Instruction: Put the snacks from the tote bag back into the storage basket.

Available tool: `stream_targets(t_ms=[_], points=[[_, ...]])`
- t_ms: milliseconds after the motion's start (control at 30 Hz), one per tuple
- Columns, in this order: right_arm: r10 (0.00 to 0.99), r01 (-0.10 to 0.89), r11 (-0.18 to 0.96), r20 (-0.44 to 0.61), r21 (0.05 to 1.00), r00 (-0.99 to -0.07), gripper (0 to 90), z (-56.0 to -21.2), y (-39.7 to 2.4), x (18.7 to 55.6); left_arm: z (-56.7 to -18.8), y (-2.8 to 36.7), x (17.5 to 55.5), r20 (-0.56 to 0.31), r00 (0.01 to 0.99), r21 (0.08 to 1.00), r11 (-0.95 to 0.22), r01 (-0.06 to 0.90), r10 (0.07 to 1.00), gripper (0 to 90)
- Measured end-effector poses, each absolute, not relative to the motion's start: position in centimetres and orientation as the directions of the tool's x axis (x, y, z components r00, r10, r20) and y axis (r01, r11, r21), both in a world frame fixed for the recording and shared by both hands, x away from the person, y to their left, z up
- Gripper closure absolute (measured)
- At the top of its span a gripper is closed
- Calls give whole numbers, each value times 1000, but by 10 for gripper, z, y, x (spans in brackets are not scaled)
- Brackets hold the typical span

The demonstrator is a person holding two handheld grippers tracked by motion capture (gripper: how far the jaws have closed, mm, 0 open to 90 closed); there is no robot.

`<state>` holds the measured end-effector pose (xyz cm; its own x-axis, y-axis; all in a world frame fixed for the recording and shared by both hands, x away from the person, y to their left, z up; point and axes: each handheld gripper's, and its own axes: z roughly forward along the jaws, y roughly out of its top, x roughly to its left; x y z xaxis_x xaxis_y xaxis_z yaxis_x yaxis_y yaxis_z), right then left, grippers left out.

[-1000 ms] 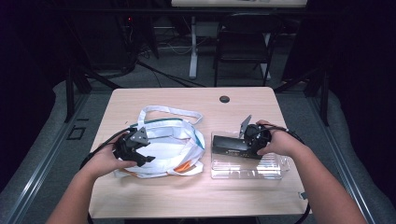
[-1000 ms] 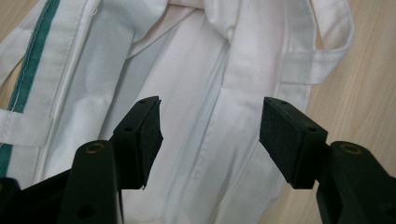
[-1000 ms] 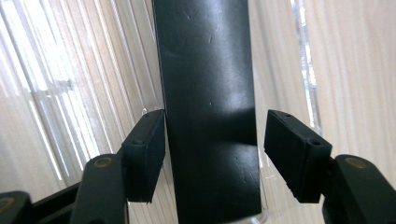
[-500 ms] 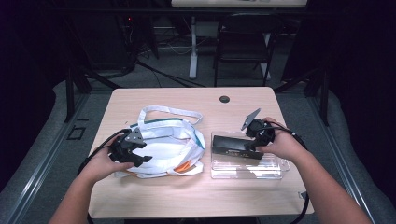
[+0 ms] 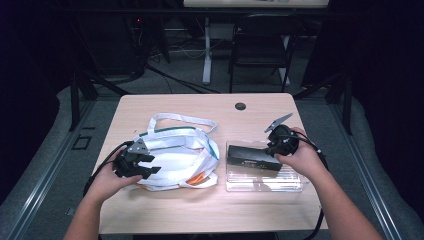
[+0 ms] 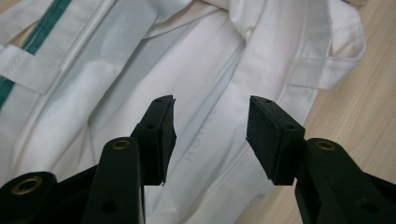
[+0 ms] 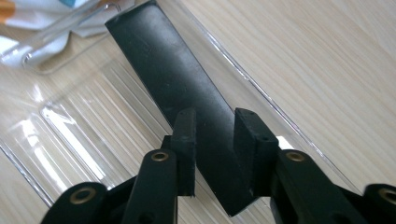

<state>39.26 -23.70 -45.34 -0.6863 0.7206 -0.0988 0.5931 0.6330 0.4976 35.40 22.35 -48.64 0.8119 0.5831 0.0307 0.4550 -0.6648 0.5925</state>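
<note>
A white tote bag (image 5: 180, 150) with green trim lies on the left half of the table. My left gripper (image 5: 150, 169) hovers over the bag's near left part. In the left gripper view the gripper (image 6: 210, 135) is open above the white fabric (image 6: 140, 56); its jaws have just been closing, and the pads press on nothing. A long black box (image 5: 247, 159) lies over a clear plastic tray (image 5: 265, 182) on the right. My right gripper (image 5: 271, 149) has just been closing and now grips the box's right end. In the right gripper view both pads of that gripper (image 7: 215, 140) press on the box (image 7: 173, 70), which slants above the tray (image 7: 70, 121).
Something orange (image 5: 197, 177) peeks from the bag's near edge. A round black cable port (image 5: 240, 106) sits in the tabletop (image 5: 200, 107) at the back. A dark chair (image 5: 260, 50) stands behind the table. Each gripper trails a cable off the near edge.
The right gripper's jaws have come together on the box's end, and that end has risen a little. The left gripper has stayed over the bag with its jaws narrower.
</note>
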Motion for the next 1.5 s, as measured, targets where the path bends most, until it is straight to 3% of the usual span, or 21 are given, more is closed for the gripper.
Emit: stream_targets(t_ms=[233, 467, 633, 733, 1033, 1500], points=[[766, 613, 572, -88, 545, -637, 758, -449, -242, 385, -492, 233, 352, -9, 781, 611, -615, 499, 625, 516], [805, 635, 458, 13, 622, -593, 779, -451, -251, 374, -492, 238, 348, -17, 760, 617, -592, 519, 649, 516], [828, 639, 411, 27, 650, -560, 780, -456, -256, 364, -488, 239, 346, -15, 755, 624, -584, 520, 656, 516], [836, 641, 437, -21, 631, -549, 778, -458, -259, 361, -487, 240, 343, -15, 751, 629, -577, 521, 661, 513], [872, 698, 400, -13, 594, -488, 705, -476, -280, 353, -485, 238, 337, -1, 750, 647, -571, 505, 662, 496], [874, 744, 436, -40, 507, -485, 611, -501, -282, 361, -492, 237, 334, 13, 749, 630, -587, 509, 662, 493]])
